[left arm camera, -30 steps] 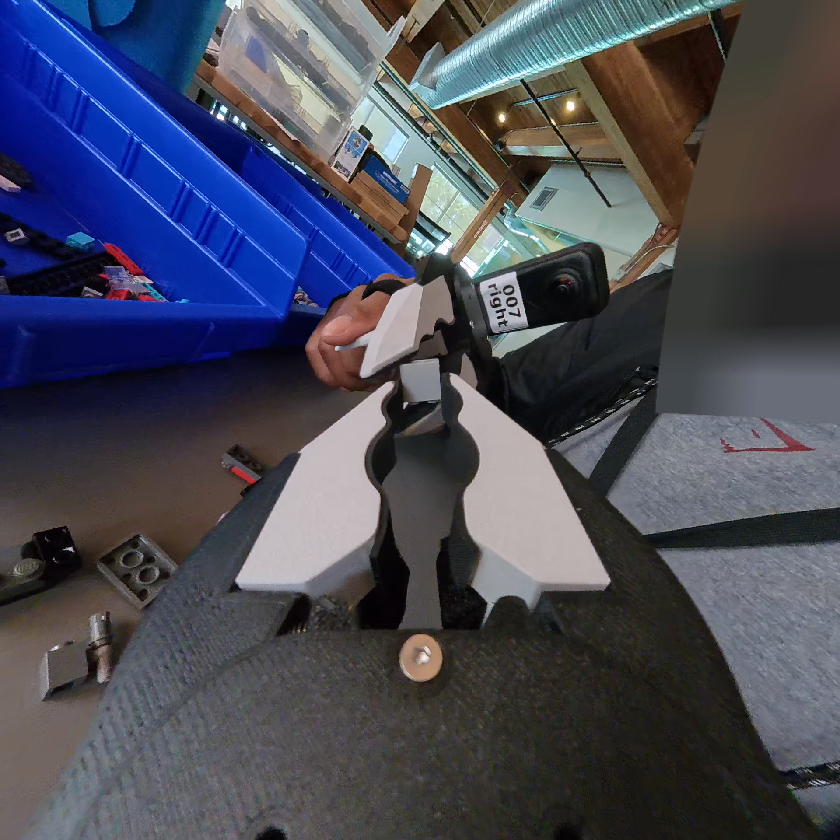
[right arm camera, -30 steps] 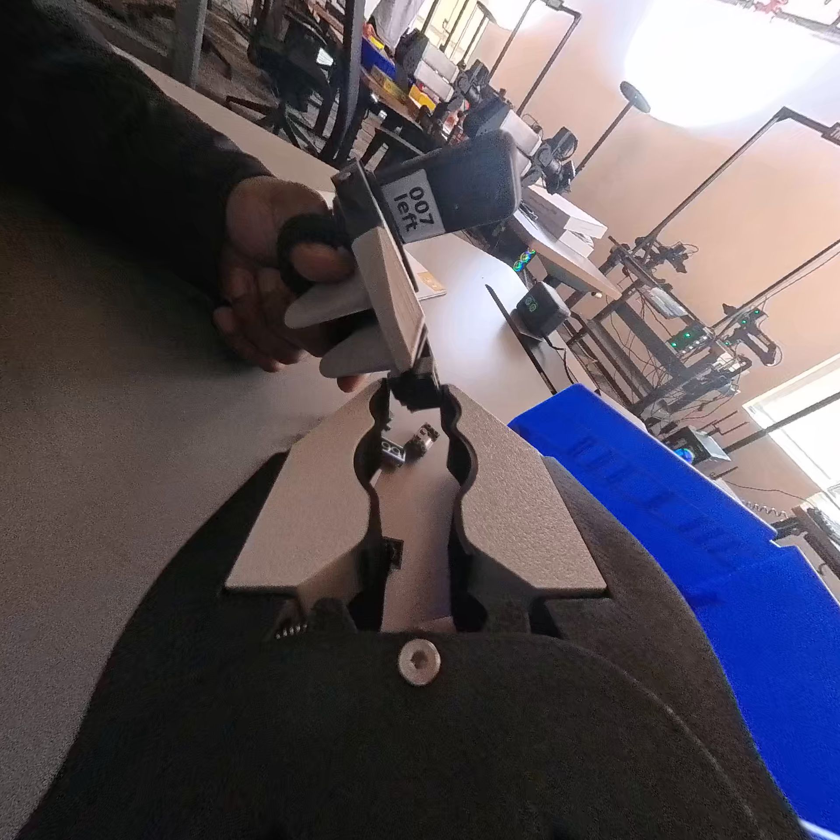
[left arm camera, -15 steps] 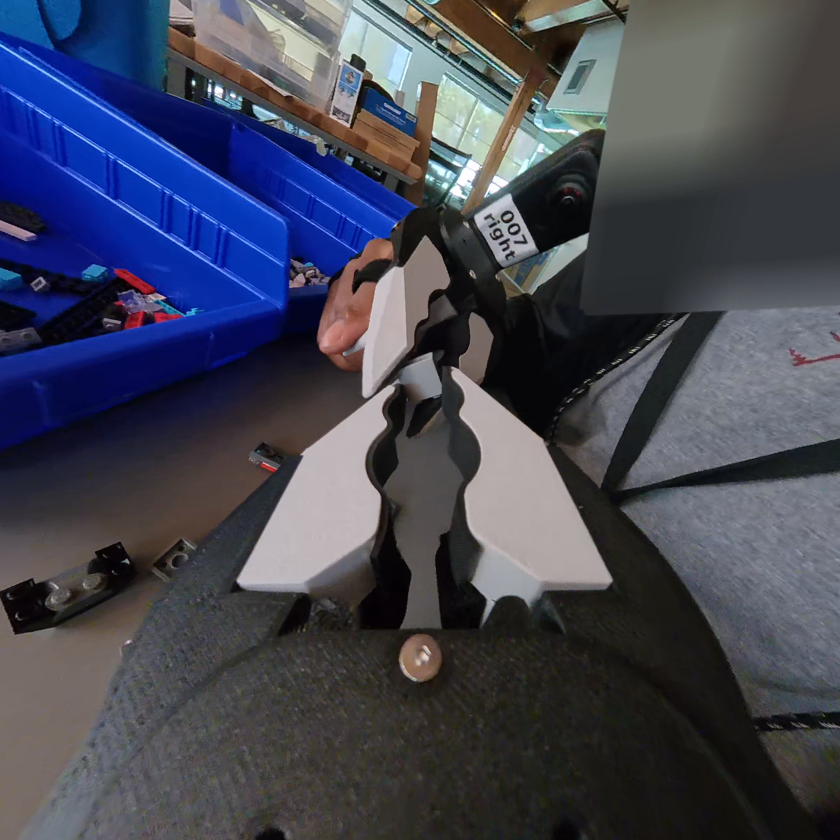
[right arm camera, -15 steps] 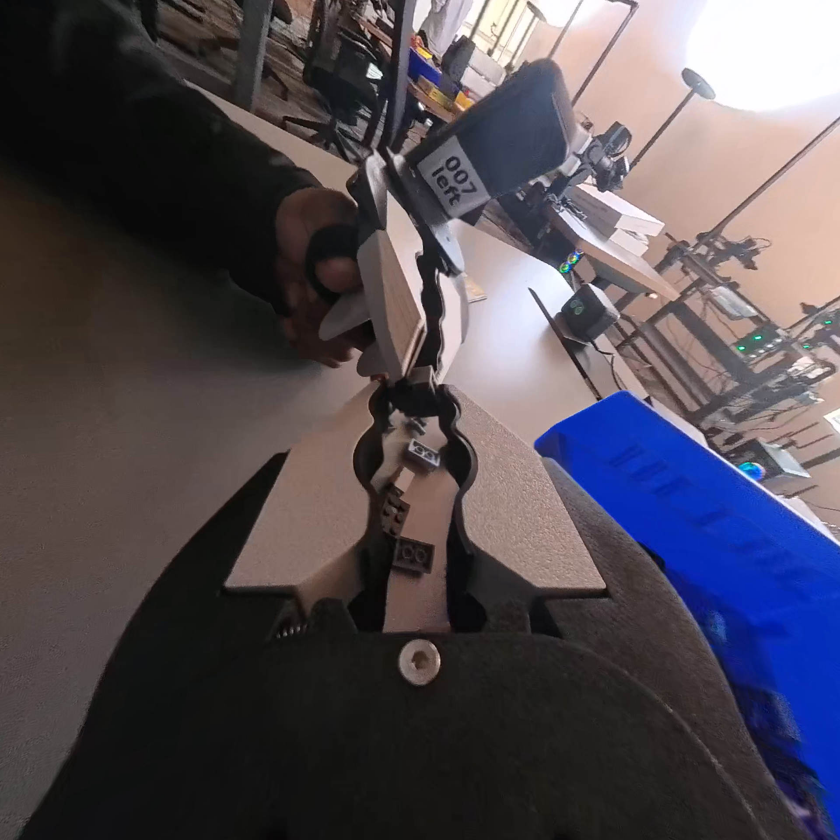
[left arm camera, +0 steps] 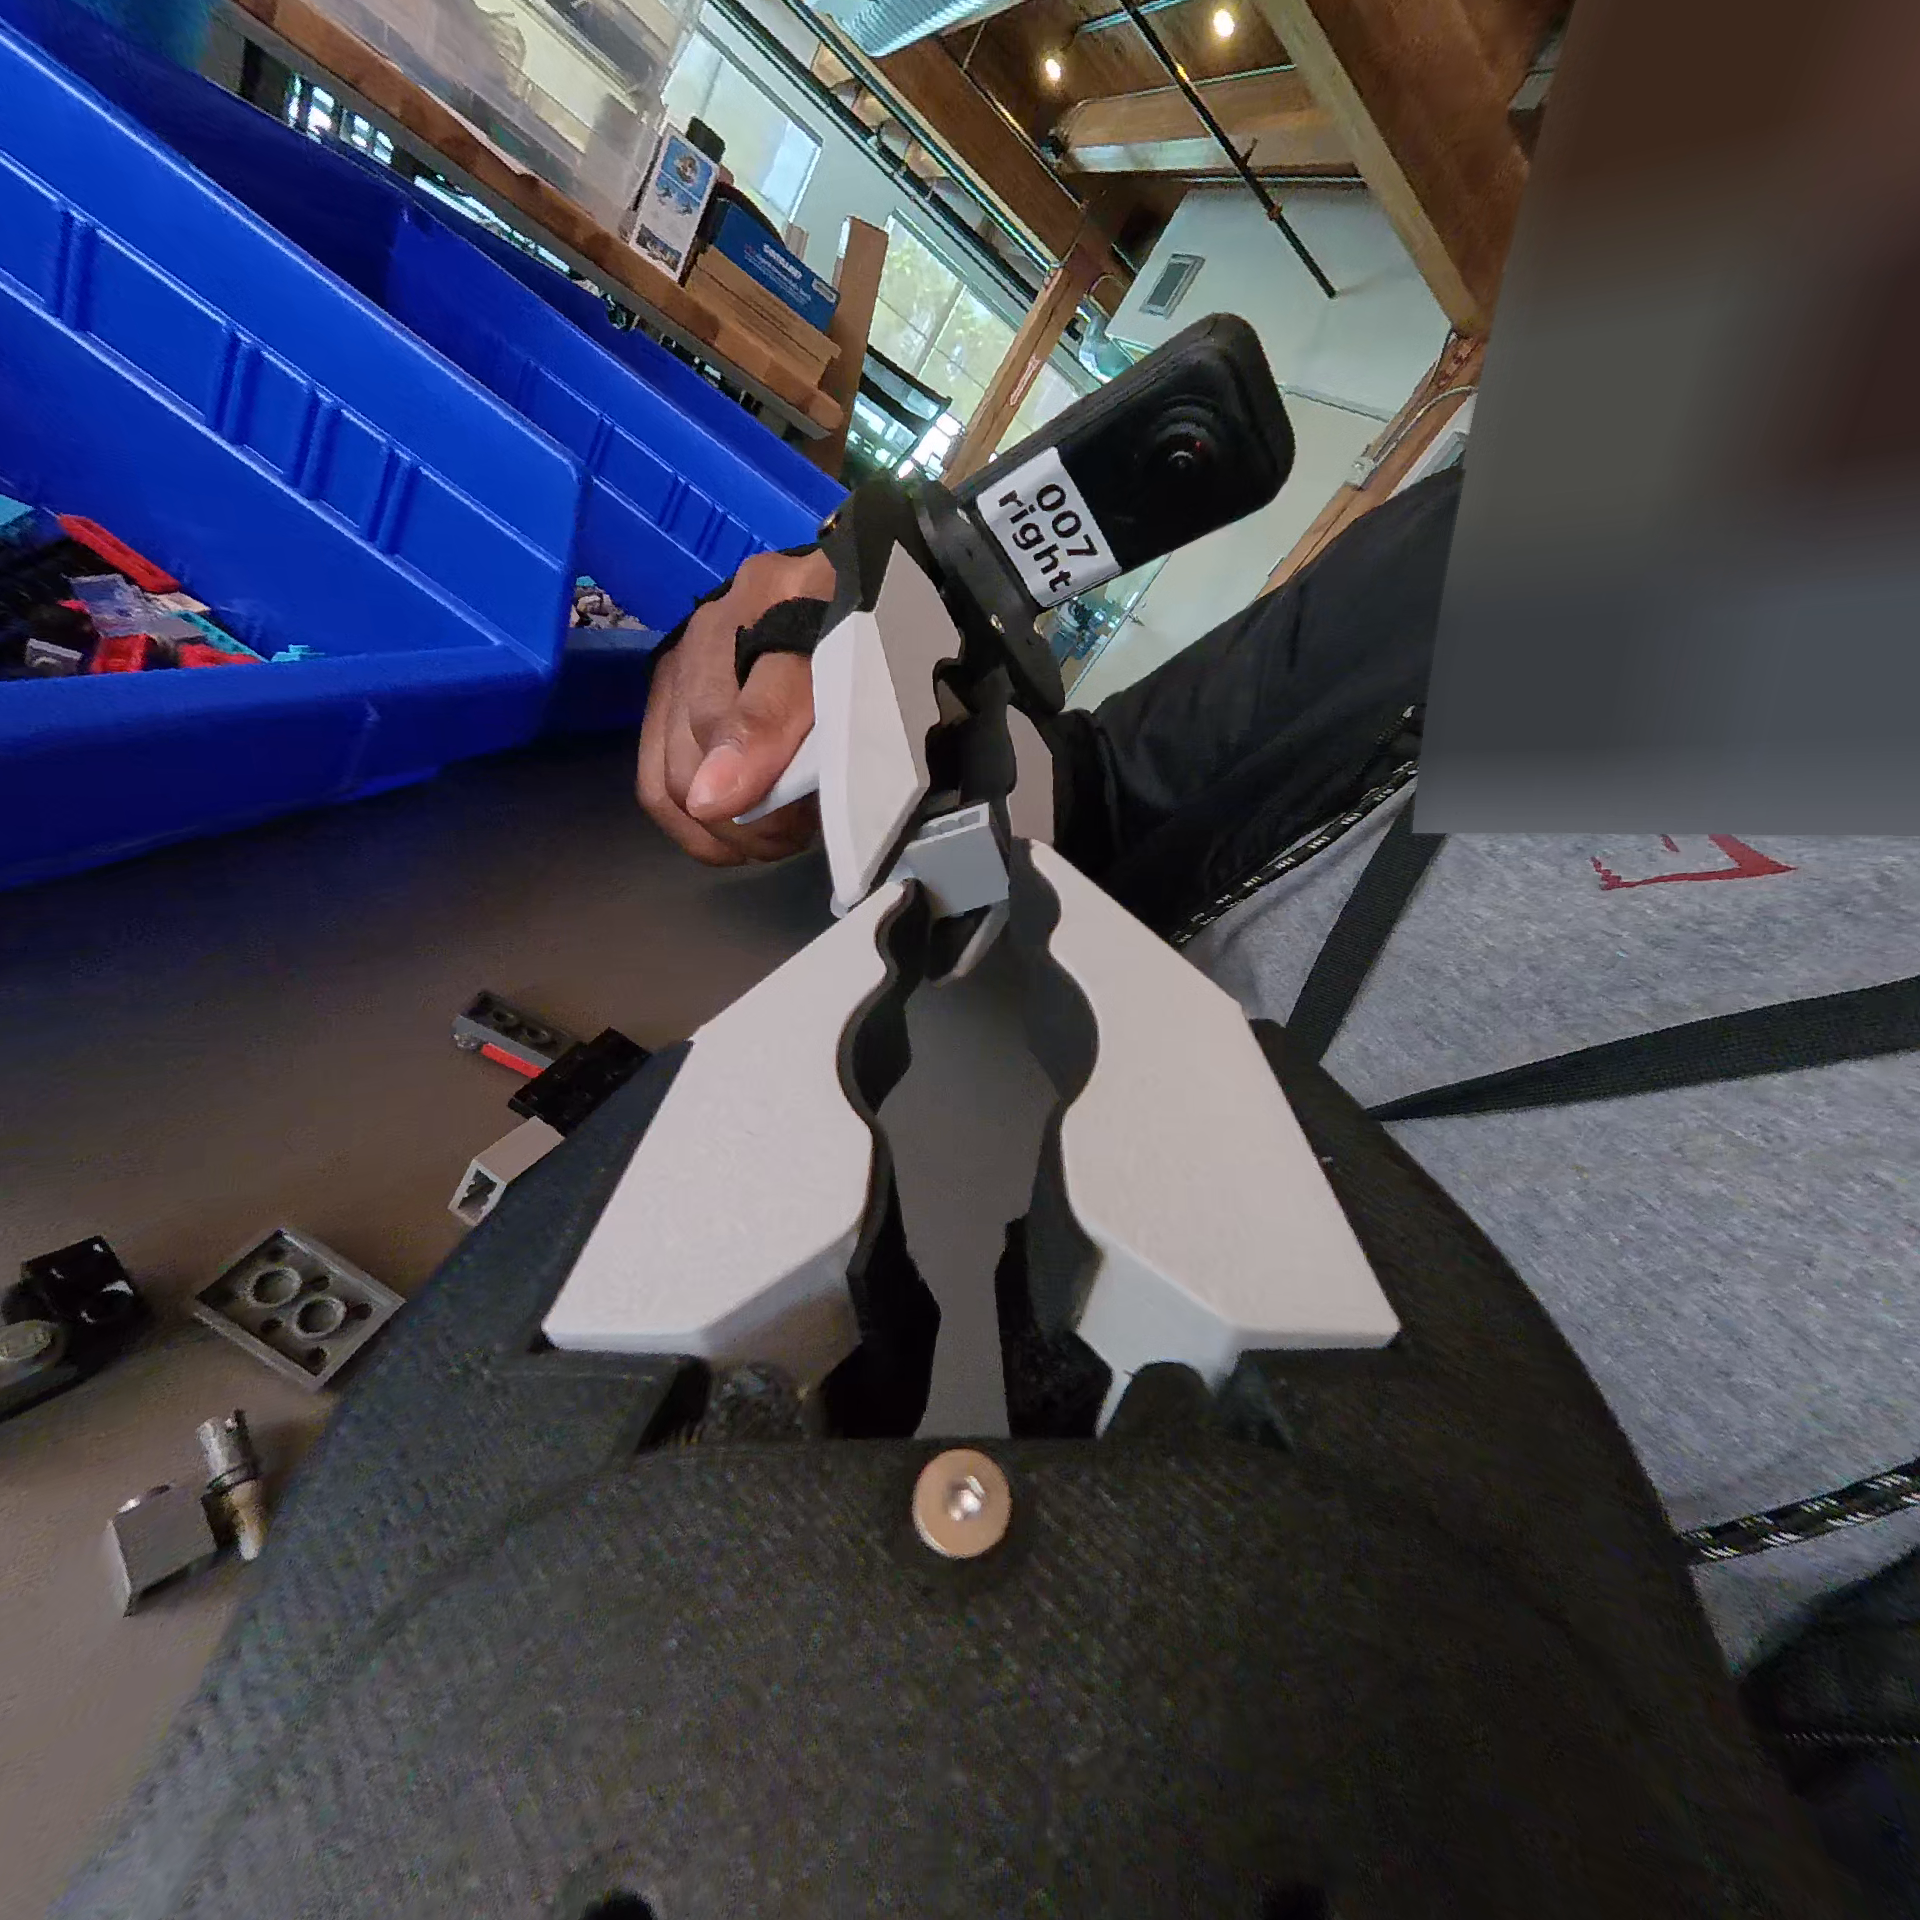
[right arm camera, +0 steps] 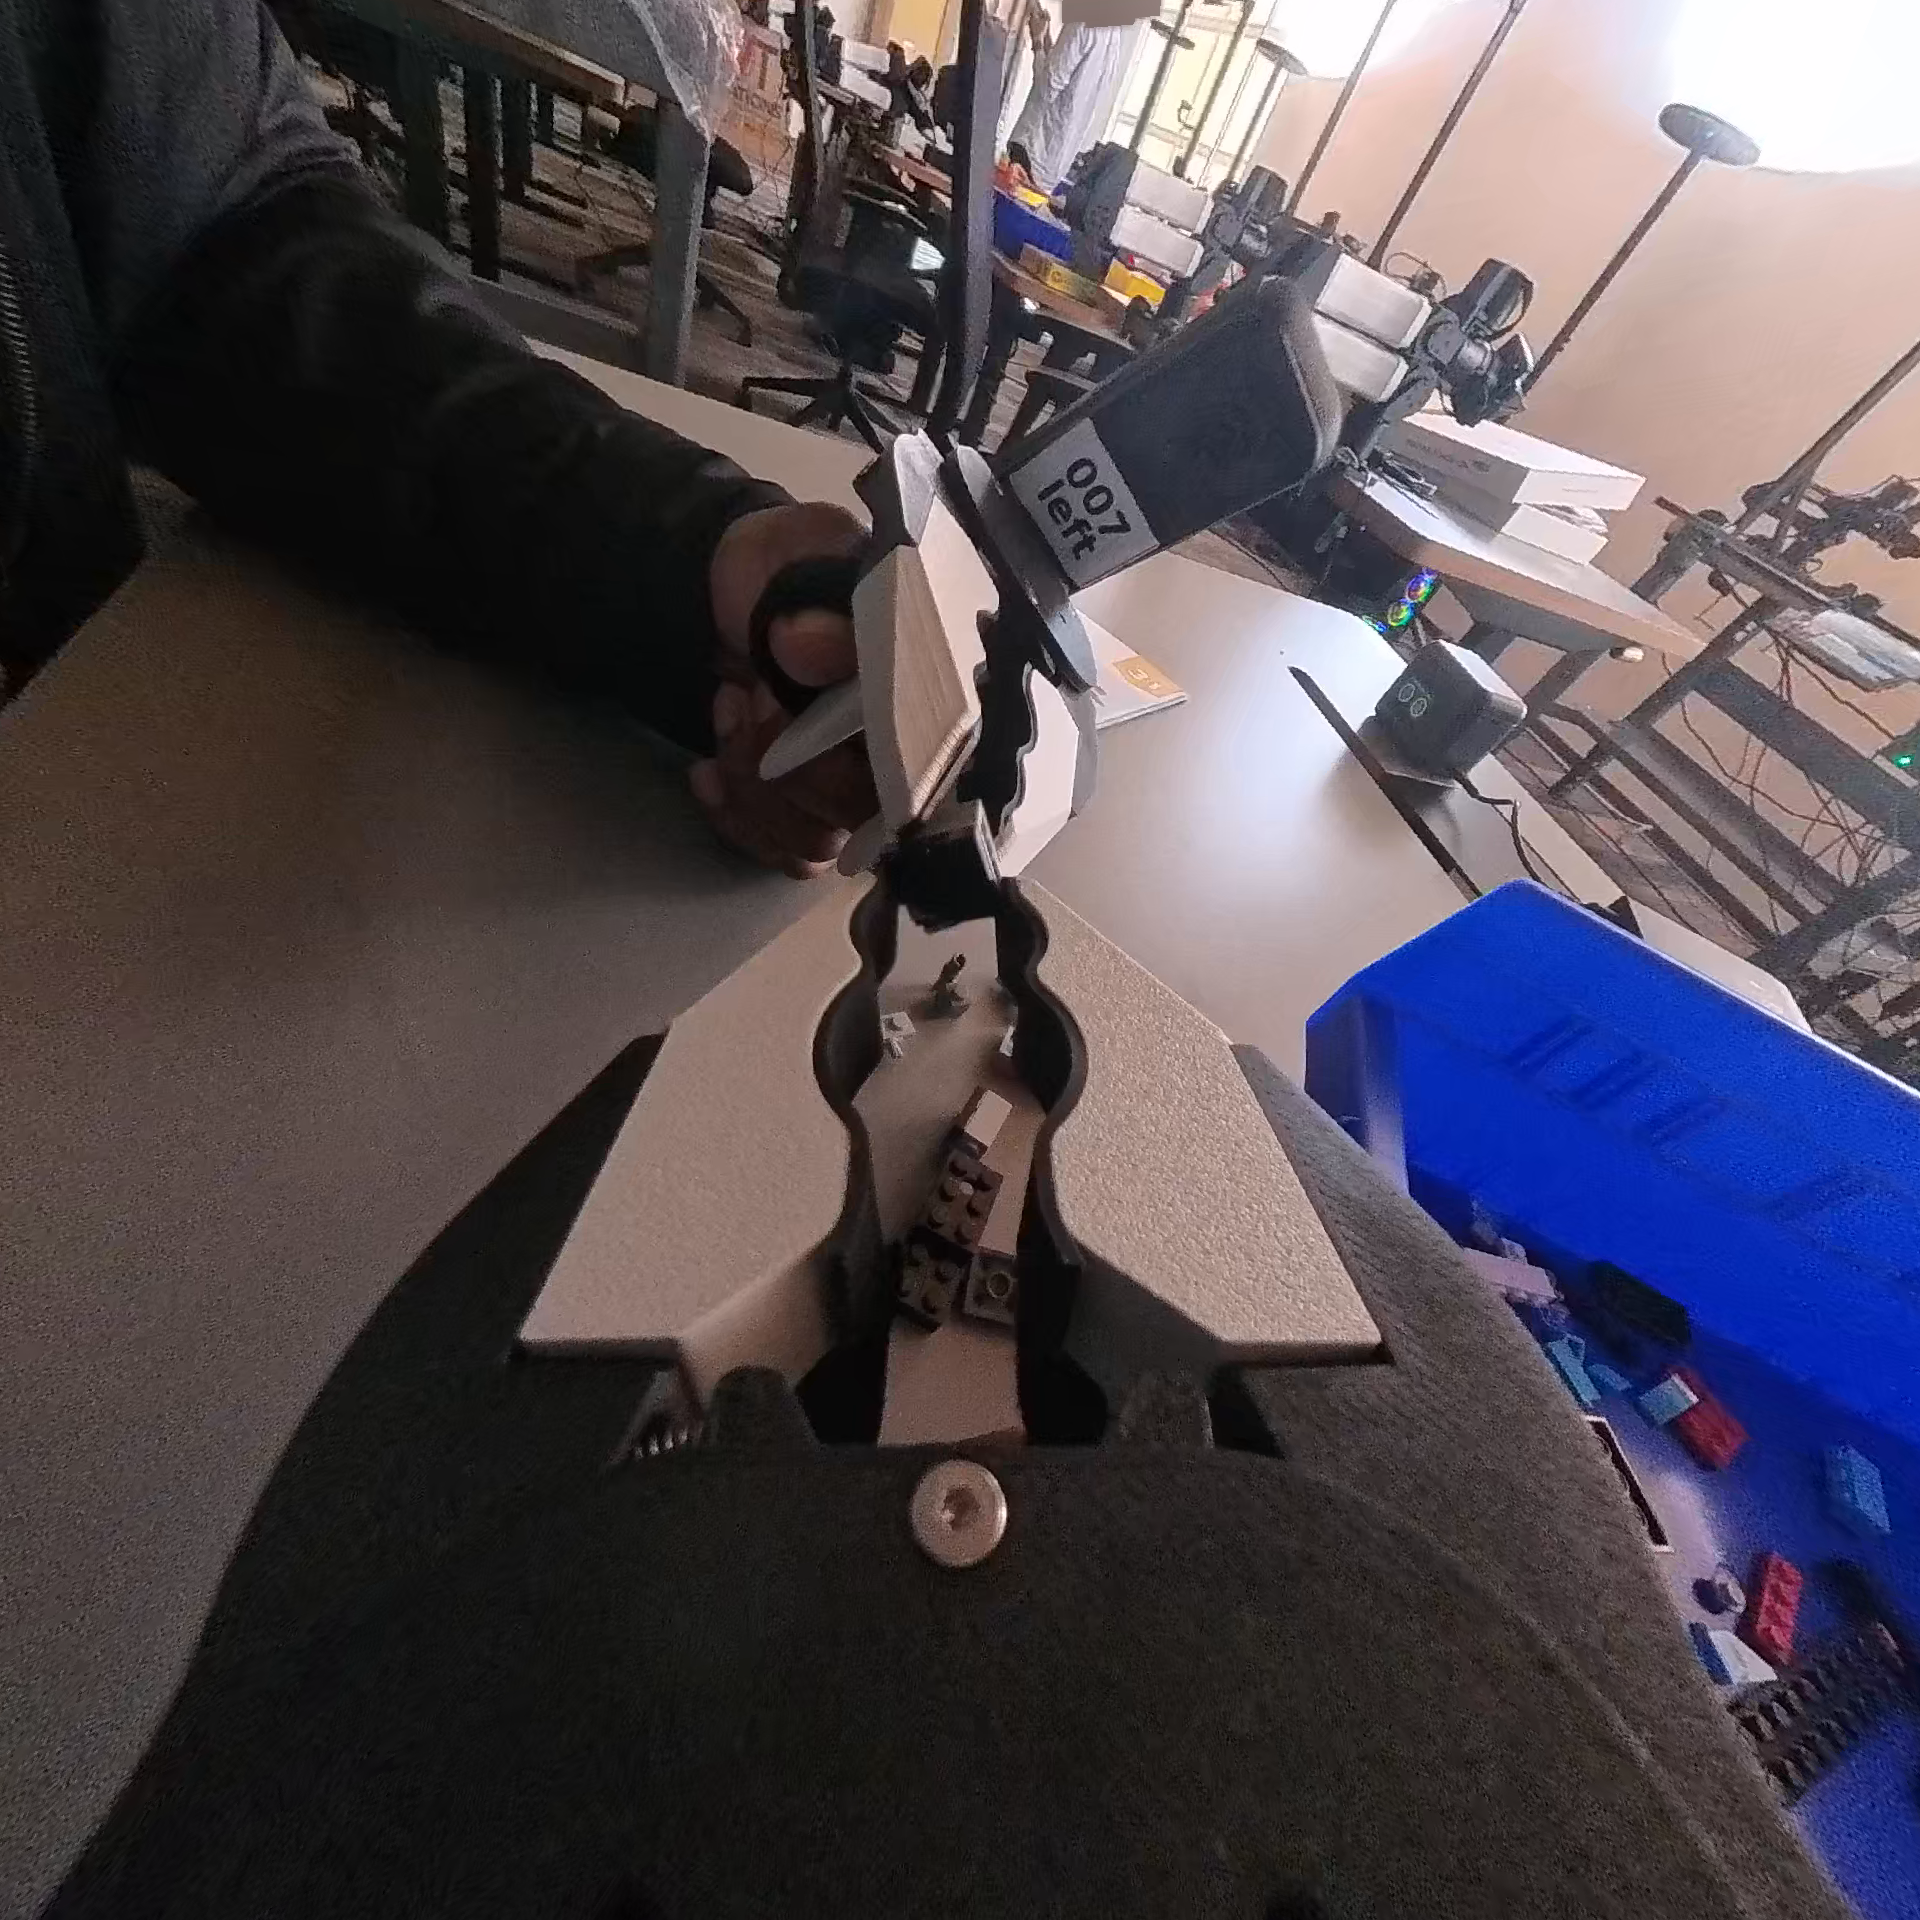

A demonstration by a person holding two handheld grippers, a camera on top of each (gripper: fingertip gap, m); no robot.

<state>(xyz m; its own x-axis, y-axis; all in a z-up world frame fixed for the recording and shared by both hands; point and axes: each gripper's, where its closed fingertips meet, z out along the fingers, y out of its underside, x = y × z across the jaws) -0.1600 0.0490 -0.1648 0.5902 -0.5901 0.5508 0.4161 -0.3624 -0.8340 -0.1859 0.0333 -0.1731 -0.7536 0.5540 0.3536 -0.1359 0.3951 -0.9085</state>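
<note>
My left gripper [left arm camera: 958, 909] and my right gripper [right arm camera: 940, 894] meet tip to tip above the grey table. In the left wrist view a small grey brick [left arm camera: 961, 857] sits in the tips of the right gripper [left arm camera: 951, 821], which comes down from above. Under it a pale piece [left arm camera: 961, 940] sits between my left fingers. In the right wrist view the piece in my right tips looks dark [right arm camera: 935, 883]. The left gripper [right arm camera: 961, 831] holds a pale piece [right arm camera: 985, 844] against it. Both jaws stand narrow, each closed on its piece.
Blue bins [left arm camera: 312, 727] [right arm camera: 1662, 1143] with loose bricks stand beside the grippers. Loose pieces lie on the table: a grey plate [left arm camera: 296, 1304], a black brick [left arm camera: 73, 1288], a grey pin piece [left arm camera: 187, 1507], dark bricks [right arm camera: 956, 1216]. A person's grey-shirted torso [left arm camera: 1558, 1143] and dark sleeve [right arm camera: 416, 436] are close. Between my right fingertips and the grey plate [left arm camera: 296, 1304] there is roughly 11 cm.
Both grippers stayed tip to tip on their pieces while swinging and tilting together. The right view now looks further down, showing the bin's contents and more bricks on the table.
</note>
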